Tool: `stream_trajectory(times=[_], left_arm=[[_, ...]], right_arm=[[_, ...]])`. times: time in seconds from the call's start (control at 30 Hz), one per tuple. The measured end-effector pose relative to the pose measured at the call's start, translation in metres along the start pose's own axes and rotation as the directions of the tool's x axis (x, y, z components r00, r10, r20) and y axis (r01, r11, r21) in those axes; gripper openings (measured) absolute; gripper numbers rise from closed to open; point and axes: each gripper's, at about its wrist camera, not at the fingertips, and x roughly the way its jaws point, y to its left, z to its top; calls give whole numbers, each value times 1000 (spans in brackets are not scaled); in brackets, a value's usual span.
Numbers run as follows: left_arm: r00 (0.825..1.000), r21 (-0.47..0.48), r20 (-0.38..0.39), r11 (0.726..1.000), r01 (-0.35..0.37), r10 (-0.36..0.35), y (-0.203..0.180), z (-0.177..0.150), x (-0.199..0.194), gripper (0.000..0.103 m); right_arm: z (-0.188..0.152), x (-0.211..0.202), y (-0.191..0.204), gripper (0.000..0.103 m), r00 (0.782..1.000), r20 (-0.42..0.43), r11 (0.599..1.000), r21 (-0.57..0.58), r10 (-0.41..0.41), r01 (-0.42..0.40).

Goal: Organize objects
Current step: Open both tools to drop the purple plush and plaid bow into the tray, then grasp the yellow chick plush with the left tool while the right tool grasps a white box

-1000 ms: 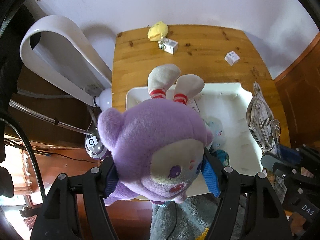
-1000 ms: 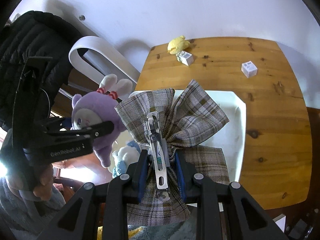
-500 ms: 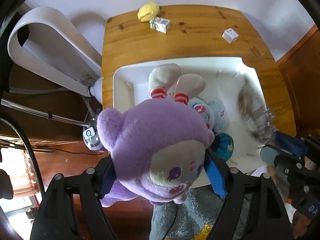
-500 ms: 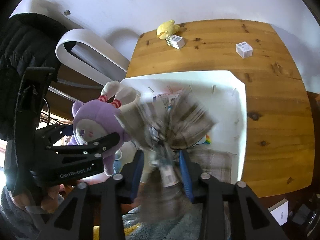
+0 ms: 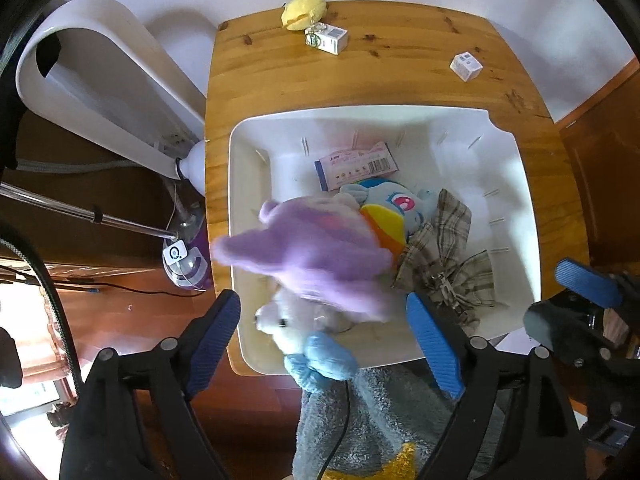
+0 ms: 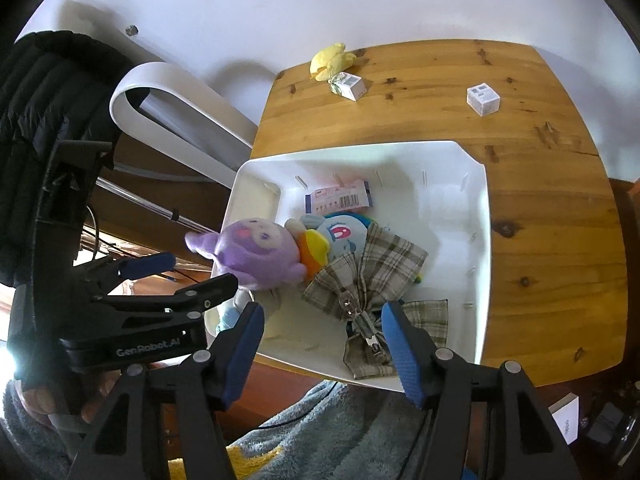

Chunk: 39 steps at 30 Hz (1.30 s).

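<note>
A white bin [image 5: 516, 168] [image 6: 482, 208] stands on the wooden table [image 5: 400, 76] [image 6: 552, 208]. The purple plush [image 5: 312, 252] [image 6: 256, 256], blurred in the left wrist view, is free of my fingers at the bin's near left, beside a blue plush [image 5: 396, 204] [image 6: 344, 236]. The plaid bow with a metal clip [image 5: 444, 268] [image 6: 372, 284] lies in the bin. A pink packet [image 5: 356, 164] [image 6: 338, 200] lies behind them. My left gripper [image 5: 324, 332] [image 6: 176, 268] is open above the bin's near left edge. My right gripper [image 6: 322, 344] is open above the bow.
A yellow plush [image 5: 302, 16] [image 6: 328, 62] and a small white box [image 5: 332, 38] [image 6: 352, 86] sit at the table's far edge. Another white box [image 5: 466, 66] [image 6: 482, 100] sits to the right. A white curved appliance [image 5: 100, 80] [image 6: 176, 108] stands left of the table.
Both grippers have opened. The purple plush has left my left gripper and dropped into the bin. The plaid bow has left my right gripper and lies in the bin.
</note>
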Motion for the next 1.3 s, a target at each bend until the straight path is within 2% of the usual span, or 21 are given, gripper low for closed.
stream_trajectory(times=[0.33,0.73,1.0,1.3], left_arm=[[1000,-28,19,1000,2,-2,-2,-3,-14,87],[993,-70,114,998,-3,11,-7,-4,-55,87],[975,-116,216,993,-26,51,2,8,-101,87],[950,-172,304,985,-15,67,26,54,-139,87]], right_arm=[[-6,-12,3,62,999,36,1000,-3,-1,1],[-8,-39,3,62,994,107,1000,-11,16,-14],[3,-54,1,62,988,150,1000,-24,22,-19],[44,-66,-17,62,980,197,999,41,13,-22]])
